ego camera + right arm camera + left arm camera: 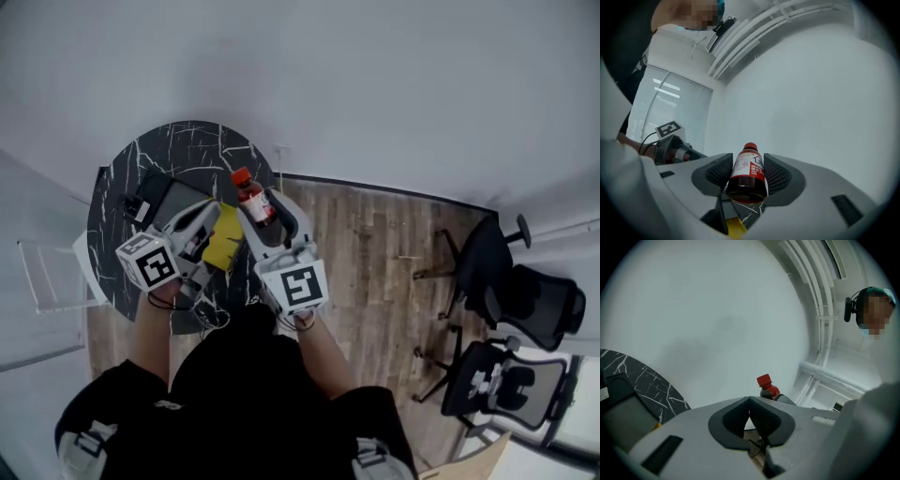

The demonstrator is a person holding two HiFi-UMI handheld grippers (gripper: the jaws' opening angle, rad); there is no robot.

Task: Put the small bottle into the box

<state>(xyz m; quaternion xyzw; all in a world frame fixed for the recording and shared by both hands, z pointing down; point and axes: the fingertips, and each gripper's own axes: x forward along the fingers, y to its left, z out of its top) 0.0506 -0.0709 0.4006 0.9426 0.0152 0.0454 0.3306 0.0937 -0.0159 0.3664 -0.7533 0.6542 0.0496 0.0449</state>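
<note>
The small bottle (251,199), dark with a red cap and a white-and-red label, is held upright above the table's right edge. My right gripper (259,212) is shut on it; in the right gripper view the bottle (749,172) sits squeezed between both ribbed pads (776,174). My left gripper (210,219) hovers over the table beside the box, shut with nothing in it; its jaws meet (749,401). From the left gripper view the bottle's cap (764,380) shows just past the jaws. The open grey box (178,199) with a black lid lies on the round black marble table (117,178).
A yellow object (223,247) lies on the table between the two grippers. A white frame (47,272) stands left of the table. Black office chairs (506,281) stand on the wooden floor at the right. A white wall fills the far side.
</note>
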